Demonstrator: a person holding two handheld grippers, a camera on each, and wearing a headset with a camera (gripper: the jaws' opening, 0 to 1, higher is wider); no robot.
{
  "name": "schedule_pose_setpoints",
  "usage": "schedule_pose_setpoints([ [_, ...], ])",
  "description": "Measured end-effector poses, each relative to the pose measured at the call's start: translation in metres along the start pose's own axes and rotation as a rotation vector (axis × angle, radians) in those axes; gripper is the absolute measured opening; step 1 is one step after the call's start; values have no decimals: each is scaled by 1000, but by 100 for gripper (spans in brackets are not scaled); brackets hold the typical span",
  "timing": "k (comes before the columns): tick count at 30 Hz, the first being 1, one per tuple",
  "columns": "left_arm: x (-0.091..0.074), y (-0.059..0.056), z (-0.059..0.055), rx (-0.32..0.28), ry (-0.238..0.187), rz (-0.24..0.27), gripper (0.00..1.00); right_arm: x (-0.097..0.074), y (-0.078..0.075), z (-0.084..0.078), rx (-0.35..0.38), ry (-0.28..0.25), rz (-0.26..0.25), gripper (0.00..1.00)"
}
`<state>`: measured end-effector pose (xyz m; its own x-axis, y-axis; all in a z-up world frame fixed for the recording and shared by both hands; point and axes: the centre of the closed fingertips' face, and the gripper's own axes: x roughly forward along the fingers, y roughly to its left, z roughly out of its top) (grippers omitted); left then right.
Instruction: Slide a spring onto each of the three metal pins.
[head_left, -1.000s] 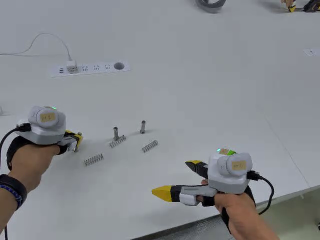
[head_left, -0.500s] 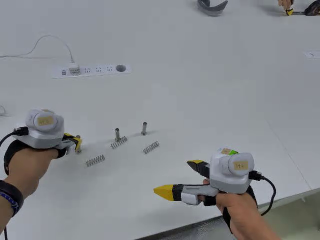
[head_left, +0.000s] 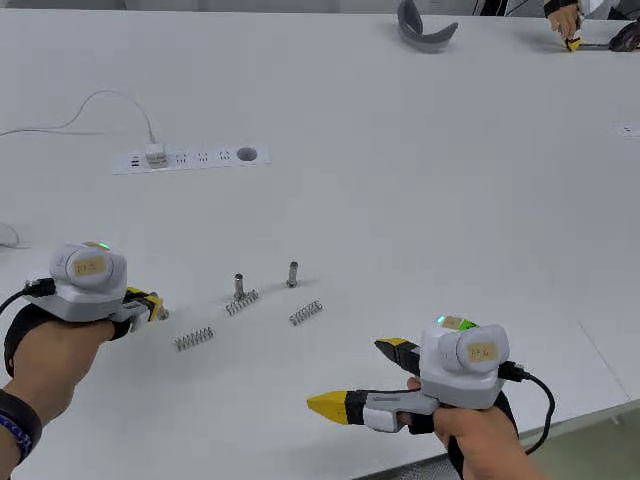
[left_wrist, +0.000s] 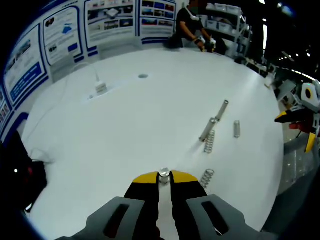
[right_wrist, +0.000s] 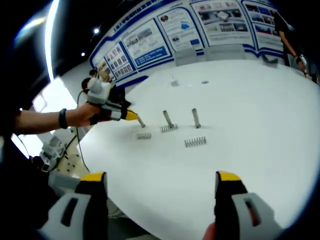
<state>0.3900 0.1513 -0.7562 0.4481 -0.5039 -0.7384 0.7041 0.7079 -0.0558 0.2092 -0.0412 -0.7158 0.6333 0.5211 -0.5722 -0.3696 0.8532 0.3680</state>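
Three coiled metal springs (head_left: 241, 302) lie loose on a broad white workbench (head_left: 420, 200), close to two short upright metal pins (head_left: 293, 273). A white power strip (head_left: 185, 157) sits further back, and blue-and-white wall posters (right_wrist: 150, 47) line the hall behind. The left gripper (head_left: 155, 306) has its yellow-tipped jaws pinched tight on a third metal pin (left_wrist: 163, 174), held down at the tabletop left of the springs. The right gripper (head_left: 358, 378) hovers near the front edge, jaws spread wide and holding nothing.

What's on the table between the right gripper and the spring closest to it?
Nothing: in the head view, bare white table runs from the open right gripper to that spring. The right gripper view shows the same.
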Motion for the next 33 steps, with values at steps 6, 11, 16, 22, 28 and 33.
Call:
schedule_pose_setpoints([
  [6,4,-4,5,3,-8,0,7,-1,-1,-1,2,-1,-3,91],
  [11,9,-11,10,14,-11,-7,7,-3,-1,-3,4,1,-6,91],
  [16,15,-18,15,32,-15,-14,7,-3,-2,-5,1,7,-3,91],
  [22,20,-21,19,40,-20,-19,7,-4,-3,-7,8,7,-8,91],
  [28,21,-22,21,59,-25,-24,8,-5,-5,-9,13,9,-11,91],
  [33,22,-22,18,75,-15,-33,8,-4,-4,-10,16,10,-10,91],
])
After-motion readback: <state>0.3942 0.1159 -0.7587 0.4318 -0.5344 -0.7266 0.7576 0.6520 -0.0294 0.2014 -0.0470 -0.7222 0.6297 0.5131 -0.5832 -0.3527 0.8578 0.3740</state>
